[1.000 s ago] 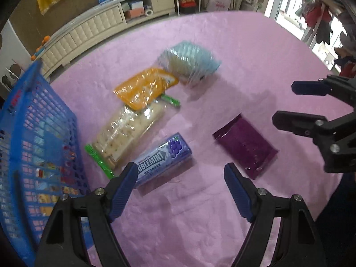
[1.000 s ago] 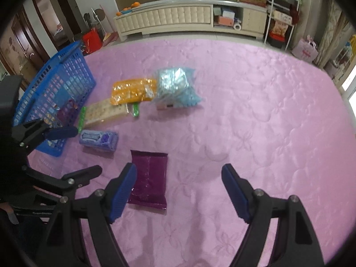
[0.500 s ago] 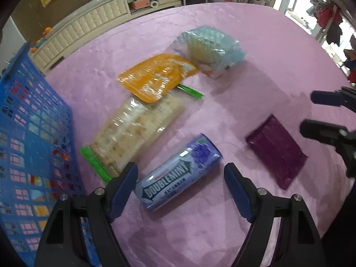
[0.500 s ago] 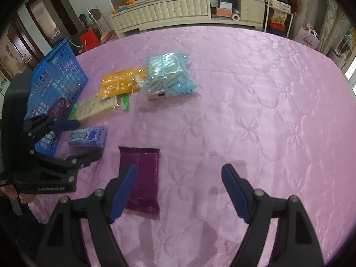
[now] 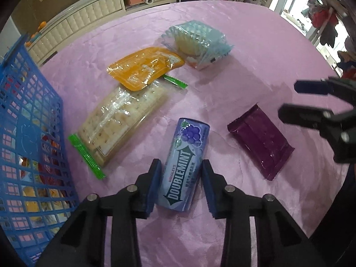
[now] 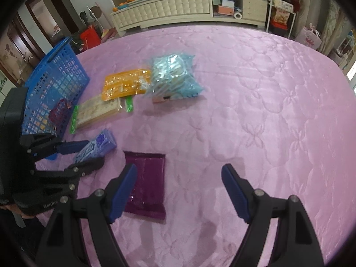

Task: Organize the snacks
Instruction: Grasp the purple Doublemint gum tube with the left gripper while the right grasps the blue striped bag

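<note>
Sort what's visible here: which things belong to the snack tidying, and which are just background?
Job: Doublemint pack, purple packet, cracker bag, orange pouch, light blue bag, blue basket.

Background: cabinet, red bag.

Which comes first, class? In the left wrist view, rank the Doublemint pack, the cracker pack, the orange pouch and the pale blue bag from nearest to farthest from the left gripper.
1. Doublemint pack: between the closing fingers of the left gripper.
2. Cracker pack: up and left, beside the blue basket.
3. Orange pouch: overlapping the crackers' far end.
4. Pale blue bag: farthest, beyond the pouch.

Left tongs (image 5: 180,185) closing, right tongs (image 6: 179,191) agape
</note>
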The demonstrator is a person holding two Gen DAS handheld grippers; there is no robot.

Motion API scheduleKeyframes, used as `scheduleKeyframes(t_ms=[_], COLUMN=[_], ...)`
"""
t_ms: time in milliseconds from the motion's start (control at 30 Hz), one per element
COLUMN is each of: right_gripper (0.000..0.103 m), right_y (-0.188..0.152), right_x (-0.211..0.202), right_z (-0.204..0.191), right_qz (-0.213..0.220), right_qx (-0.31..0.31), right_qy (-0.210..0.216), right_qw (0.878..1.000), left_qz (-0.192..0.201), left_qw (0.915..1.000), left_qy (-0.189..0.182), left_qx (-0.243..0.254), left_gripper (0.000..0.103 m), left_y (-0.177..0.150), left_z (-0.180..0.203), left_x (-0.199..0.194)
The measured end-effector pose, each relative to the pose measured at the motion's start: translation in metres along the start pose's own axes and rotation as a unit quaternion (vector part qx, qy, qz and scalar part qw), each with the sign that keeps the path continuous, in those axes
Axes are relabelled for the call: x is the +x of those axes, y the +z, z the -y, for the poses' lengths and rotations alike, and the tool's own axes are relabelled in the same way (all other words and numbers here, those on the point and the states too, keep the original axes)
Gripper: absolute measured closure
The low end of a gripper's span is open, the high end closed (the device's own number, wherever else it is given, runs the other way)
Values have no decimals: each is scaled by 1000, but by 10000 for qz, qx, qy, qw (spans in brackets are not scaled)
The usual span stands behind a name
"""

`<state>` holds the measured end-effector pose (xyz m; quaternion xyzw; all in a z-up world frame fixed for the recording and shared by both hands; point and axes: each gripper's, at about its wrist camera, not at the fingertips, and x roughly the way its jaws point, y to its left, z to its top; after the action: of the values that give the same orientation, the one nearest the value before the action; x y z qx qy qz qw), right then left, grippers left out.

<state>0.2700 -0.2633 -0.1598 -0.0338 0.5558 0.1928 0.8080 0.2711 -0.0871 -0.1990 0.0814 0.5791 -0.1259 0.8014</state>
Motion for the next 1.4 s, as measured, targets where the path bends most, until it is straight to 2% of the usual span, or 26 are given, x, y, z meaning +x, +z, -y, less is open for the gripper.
scheduleKeyframes(t_ms=[267, 467, 600, 800, 933, 967, 1000, 1200, 1400], right_gripper=[21, 21, 21, 21, 25, 33, 35, 37, 37], right_y=[37, 72, 93, 106, 109, 108, 108, 86, 50], right_x=[11, 30, 49, 72, 81, 85, 84, 67, 22], right_z=[-11, -30, -37, -33, -28, -26, -25, -25, -21], right_qz=[4, 9, -70, -173, -211, -259, -198, -77, 52], right_qx=[-345, -718, -746, -708, -740, -722, -707, -782, -530], right_qy=[2, -58, -111, -248, -279, -225, -202, -199, -110], right_qw=[9994, 9974, 9971, 9970, 9966, 9968, 9971, 9967, 9985], left_qz=[408, 726, 887, 871, 803, 796, 783, 869, 1011], left_qw=[9986, 9951, 9923, 9917, 9915, 9915, 9915, 9913, 9903], left_qy=[112, 51, -40, -133, -198, -201, -230, -165, -228], left_qx=[-316, -676, -858, -935, -1002, -1009, -1010, -971, -930], left_gripper=[74, 74, 74, 74, 74, 74, 74, 74, 74], left_y=[-1, 4, 7, 18, 29, 30, 31, 36, 30], left_z=[0, -10, -18, -23, -28, -29, -29, -30, -16], left_x=[-20, -37, -48, -44, -30, -27, -25, -33, -59])
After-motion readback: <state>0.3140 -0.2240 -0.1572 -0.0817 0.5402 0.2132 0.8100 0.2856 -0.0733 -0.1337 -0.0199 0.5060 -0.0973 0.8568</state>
